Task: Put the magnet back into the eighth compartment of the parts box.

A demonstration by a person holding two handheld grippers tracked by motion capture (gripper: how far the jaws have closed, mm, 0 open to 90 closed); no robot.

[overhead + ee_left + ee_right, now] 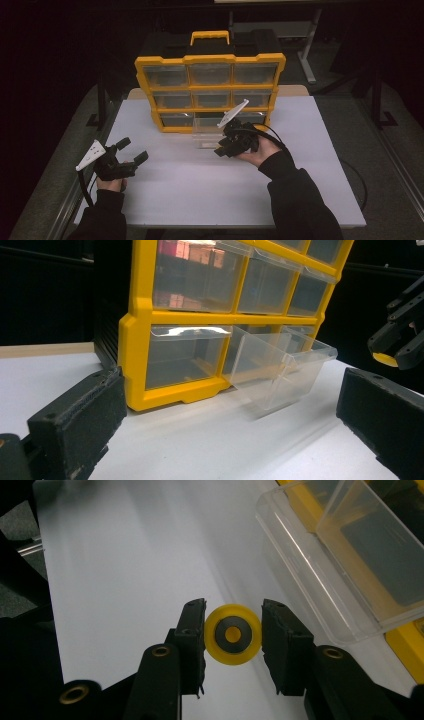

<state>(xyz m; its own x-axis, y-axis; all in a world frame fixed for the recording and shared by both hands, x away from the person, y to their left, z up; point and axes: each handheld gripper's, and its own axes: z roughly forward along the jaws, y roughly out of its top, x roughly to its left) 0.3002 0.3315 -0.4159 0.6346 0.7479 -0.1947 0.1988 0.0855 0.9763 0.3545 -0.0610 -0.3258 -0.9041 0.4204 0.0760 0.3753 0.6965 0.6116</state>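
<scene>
The right tongs (233, 636) pinch a small round yellow plastic wheel with a dark hub (233, 634) above the white table (125, 570), beside the pulled-out clear plastic drawer (345, 565). The left tongs (225, 430) stand spread, empty.

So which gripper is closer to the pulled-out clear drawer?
Right. The right gripper, clamped on a yellow wheel, hovers just beside the clear drawer. The left gripper sits open farther off, near the table's left edge.
</scene>
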